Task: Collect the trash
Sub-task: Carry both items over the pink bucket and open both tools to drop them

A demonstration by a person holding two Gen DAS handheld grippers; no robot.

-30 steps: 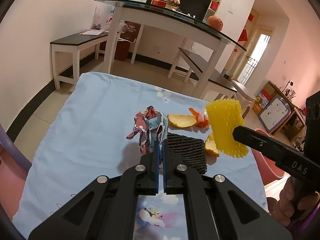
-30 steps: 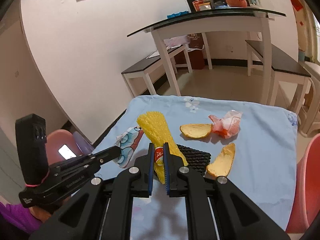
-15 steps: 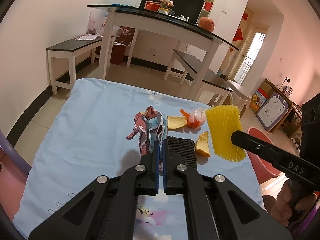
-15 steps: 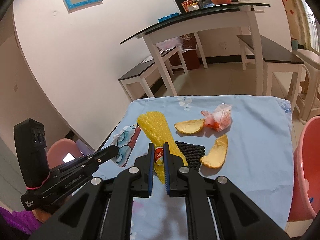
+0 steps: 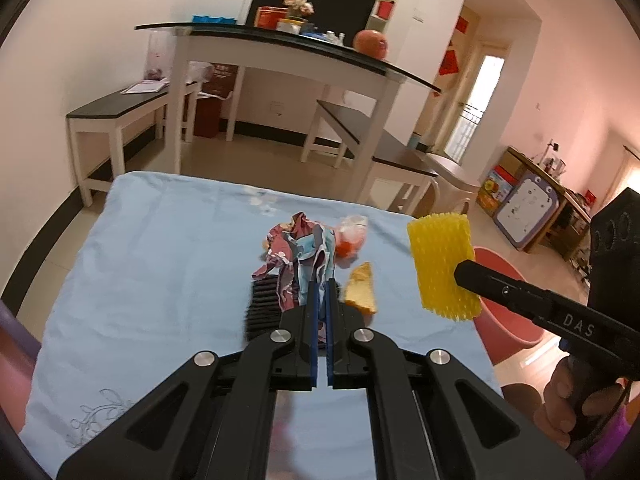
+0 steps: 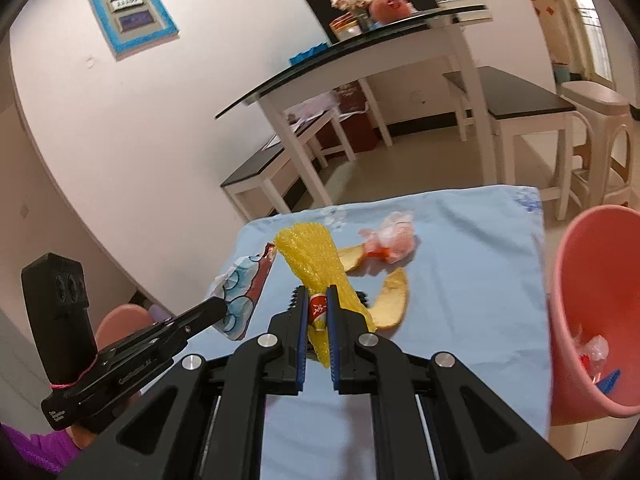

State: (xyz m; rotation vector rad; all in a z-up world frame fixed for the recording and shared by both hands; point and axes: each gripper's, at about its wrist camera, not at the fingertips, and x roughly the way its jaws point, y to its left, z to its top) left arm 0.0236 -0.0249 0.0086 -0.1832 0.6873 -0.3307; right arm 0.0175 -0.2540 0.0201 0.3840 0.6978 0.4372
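Right wrist view: the yellow foam net (image 6: pixel 320 268) is pinched between the pads of the right tool (image 6: pixel 318 308), lifted clear of the blue-clothed tabletop (image 6: pixel 472 280) and fanning out ahead of the fingers; a red-and-white sticker on it sits in the pinch. To its left, the left tool (image 6: pixel 222 306) nips the edge of a crumpled patterned wrapper (image 6: pixel 244 296), also held up off the cloth. On the cloth beyond lie two pieces of orange peel (image 6: pixel 394 300), a crumpled clear-and-red plastic wrapper (image 6: pixel 390 240) and a black foam net (image 5: pixel 262 308), partly hidden behind the tools. A pink bin (image 6: pixel 592 312) stands just beside the tabletop's right edge with some scraps already inside.

From the left wrist view, the left tool (image 5: pixel 322 292) is pressed together on the patterned wrapper (image 5: pixel 298 256), and the yellow net (image 5: pixel 442 264) hangs at the right tool's tip (image 5: pixel 460 272), near the tabletop's right edge with the bin (image 5: pixel 508 304) behind it. A hand (image 5: pixel 568 408) grips the right tool's handle.
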